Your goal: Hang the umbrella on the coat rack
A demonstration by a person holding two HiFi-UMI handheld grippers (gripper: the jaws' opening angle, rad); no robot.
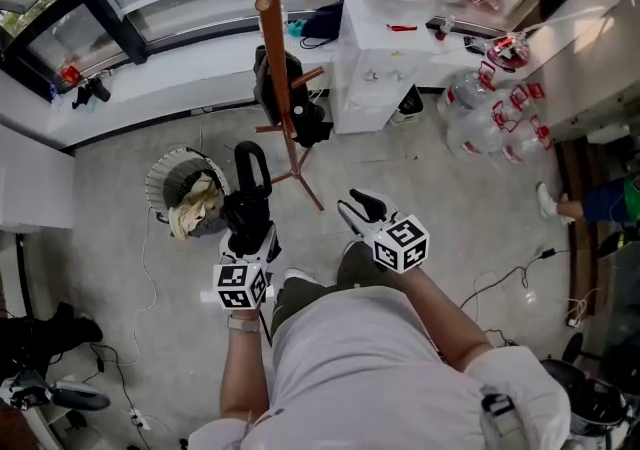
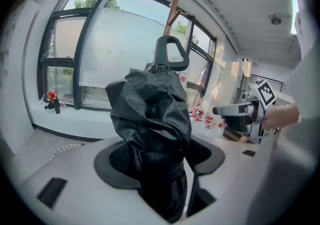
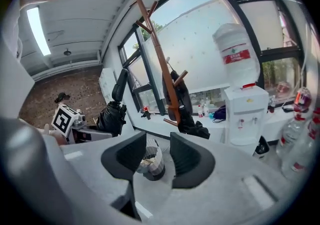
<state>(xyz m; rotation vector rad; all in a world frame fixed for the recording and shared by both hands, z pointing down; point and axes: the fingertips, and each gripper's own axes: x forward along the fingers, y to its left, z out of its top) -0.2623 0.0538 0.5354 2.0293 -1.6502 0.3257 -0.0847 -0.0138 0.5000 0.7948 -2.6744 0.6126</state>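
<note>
Two grippers: left gripper [image 2: 161, 171] is clamped on the umbrella [image 2: 150, 114]; right gripper [image 3: 152, 155] is held apart, empty.
Umbrella: judged light, its cloth soft and slippery.
Loop [image 2: 160, 54]: stiff; best left free for the rack [image 1: 268, 58].

The floor [image 1: 430, 168] between the person and the coat rack [image 1: 270, 48] is bare, so there is room to reach forward. The rack's top pegs [image 3: 147, 14] are bare too. Lower down, a black bag [image 1: 287, 98] hangs on the rack and fills that part. A bin [image 1: 155, 183] stands just left of the umbrella [image 1: 248, 183]. A water cooler [image 1: 380, 63] stands near the rack on the right, with big bottles [image 1: 490, 113] beside it.
</note>
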